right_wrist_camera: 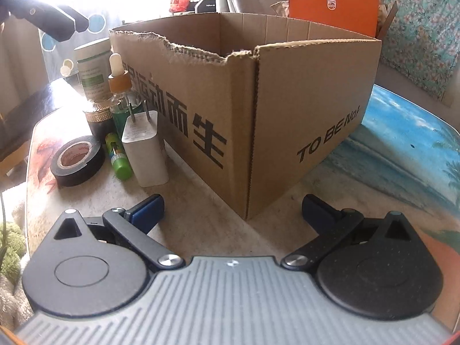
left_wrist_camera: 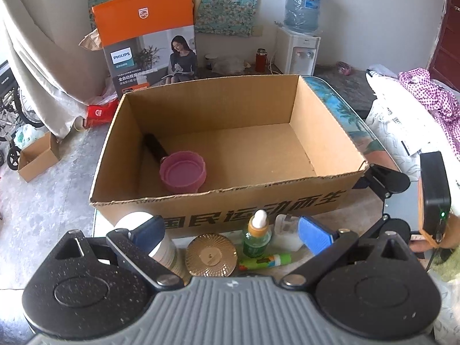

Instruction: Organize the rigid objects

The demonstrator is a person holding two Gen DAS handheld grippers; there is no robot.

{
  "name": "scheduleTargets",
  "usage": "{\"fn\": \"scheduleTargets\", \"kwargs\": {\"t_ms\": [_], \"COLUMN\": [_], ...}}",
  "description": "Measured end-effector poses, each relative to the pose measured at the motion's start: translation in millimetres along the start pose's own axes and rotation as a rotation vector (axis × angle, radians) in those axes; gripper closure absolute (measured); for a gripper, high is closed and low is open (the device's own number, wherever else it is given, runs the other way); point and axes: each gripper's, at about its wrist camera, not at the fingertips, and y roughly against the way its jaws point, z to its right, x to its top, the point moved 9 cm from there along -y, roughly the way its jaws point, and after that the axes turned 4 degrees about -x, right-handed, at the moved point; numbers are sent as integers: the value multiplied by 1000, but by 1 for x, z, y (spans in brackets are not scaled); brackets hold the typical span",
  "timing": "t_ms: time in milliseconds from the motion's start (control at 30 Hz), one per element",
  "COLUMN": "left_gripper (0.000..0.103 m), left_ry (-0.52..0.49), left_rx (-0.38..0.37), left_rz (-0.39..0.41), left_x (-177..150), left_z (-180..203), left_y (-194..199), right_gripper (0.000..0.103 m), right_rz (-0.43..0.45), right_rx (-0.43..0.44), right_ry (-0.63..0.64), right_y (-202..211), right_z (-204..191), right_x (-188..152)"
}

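While both jaws are spread wide and nothing is gripped, the left hand-held gripper (left_wrist_camera: 231,234) is held over a dropper bottle (left_wrist_camera: 256,235), a gold lid (left_wrist_camera: 210,255) and a glue stick (left_wrist_camera: 266,260) on the desk (right_wrist_camera: 201,207). Beyond it, a pink cup (left_wrist_camera: 183,174) is seen inside the cardboard box (left_wrist_camera: 218,201). The right hand-held gripper (right_wrist_camera: 233,211) is pointed at the box corner, with a white charger (right_wrist_camera: 144,149) and black tape roll (right_wrist_camera: 76,159) to its left.

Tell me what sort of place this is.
Probably a lived-in home room: a water dispenser by the wall, floral cloth hanging behind, and a cardboard box on a beach-print table.
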Motion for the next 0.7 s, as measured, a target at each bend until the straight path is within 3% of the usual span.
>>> {"fn": "scheduleTargets", "kwargs": {"t_ms": [700], "left_gripper": [3], "left_ry": [-9], "left_rx": [1], "left_rz": [-24], "left_x": [0], "left_z": [7], "left_y": [-4], "right_gripper": [1], "right_rz": [0], "right_rx": [1], "right_ry": [1], "right_y": [-1], "right_z": [1], "right_x": [0]}}
